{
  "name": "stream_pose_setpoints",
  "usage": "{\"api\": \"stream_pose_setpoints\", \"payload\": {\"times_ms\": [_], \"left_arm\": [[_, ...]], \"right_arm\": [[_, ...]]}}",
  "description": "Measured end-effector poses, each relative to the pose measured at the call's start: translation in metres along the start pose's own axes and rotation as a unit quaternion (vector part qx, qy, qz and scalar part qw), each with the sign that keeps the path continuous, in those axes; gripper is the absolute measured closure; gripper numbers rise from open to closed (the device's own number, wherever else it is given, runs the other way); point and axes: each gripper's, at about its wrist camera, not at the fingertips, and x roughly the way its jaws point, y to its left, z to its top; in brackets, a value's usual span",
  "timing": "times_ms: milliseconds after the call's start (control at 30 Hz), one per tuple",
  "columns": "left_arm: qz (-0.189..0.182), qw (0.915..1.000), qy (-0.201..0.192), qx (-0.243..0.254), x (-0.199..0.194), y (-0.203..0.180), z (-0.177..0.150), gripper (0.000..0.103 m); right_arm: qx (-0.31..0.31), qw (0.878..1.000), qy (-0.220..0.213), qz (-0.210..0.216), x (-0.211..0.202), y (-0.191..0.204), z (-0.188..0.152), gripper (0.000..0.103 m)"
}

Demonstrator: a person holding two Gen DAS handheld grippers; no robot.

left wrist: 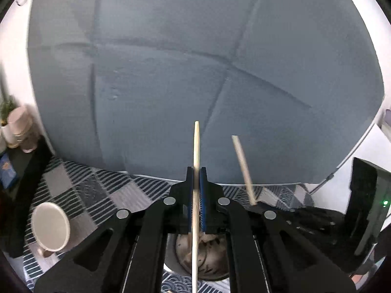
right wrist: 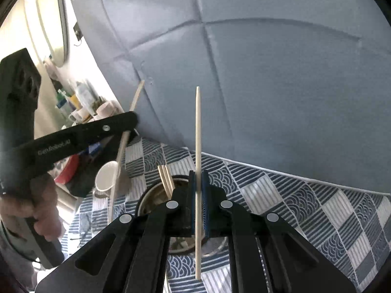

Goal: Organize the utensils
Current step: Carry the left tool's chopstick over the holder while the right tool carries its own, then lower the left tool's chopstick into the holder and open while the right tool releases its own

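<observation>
Each gripper, left (left wrist: 196, 171) and right (right wrist: 198, 174), is gripping one chopstick (left wrist: 196, 171) (right wrist: 198, 171) in clenched jaws above the bowl (right wrist: 156, 195) on the patterned desk (right wrist: 305, 195), a cup (left wrist: 50, 227) lying left.

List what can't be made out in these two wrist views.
- Bowl contents: left wrist view, mostly behind the left gripper and its chopstick.
- Shelf clutter: right wrist view, small and blurred.
- Mug handle: right wrist view, partly behind the other chopstick.
</observation>
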Motion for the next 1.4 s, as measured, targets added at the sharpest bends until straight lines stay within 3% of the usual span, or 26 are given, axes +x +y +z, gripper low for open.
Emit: {"api": "stream_pose_setpoints", "payload": {"times_ms": [167, 400, 900, 1133, 1400], "left_arm": [[-0.008, 0.9999, -0.007, -0.014, 0.015, 0.000, 0.011, 0.098], [-0.024, 0.9985, -0.041, -0.025, 0.030, 0.000, 0.010, 0.098], [-0.027, 0.9989, -0.038, -0.002, 0.032, 0.006, -0.027, 0.098], [-0.022, 0.9987, -0.046, -0.008, 0.010, 0.007, -0.029, 0.077], [-0.014, 0.9987, -0.045, -0.017, -0.011, 0.013, -0.039, 0.063]], "right_arm": [[0.015, 1.000, -0.004, 0.016, 0.013, -0.003, 0.010, 0.098], [0.043, 0.997, -0.052, 0.040, 0.021, -0.012, 0.018, 0.098], [0.052, 0.992, -0.086, 0.071, 0.021, -0.018, -0.027, 0.095], [0.048, 0.993, -0.095, 0.057, 0.003, -0.013, -0.035, 0.095], [0.061, 0.993, -0.094, 0.025, -0.019, -0.013, -0.047, 0.094]]}}
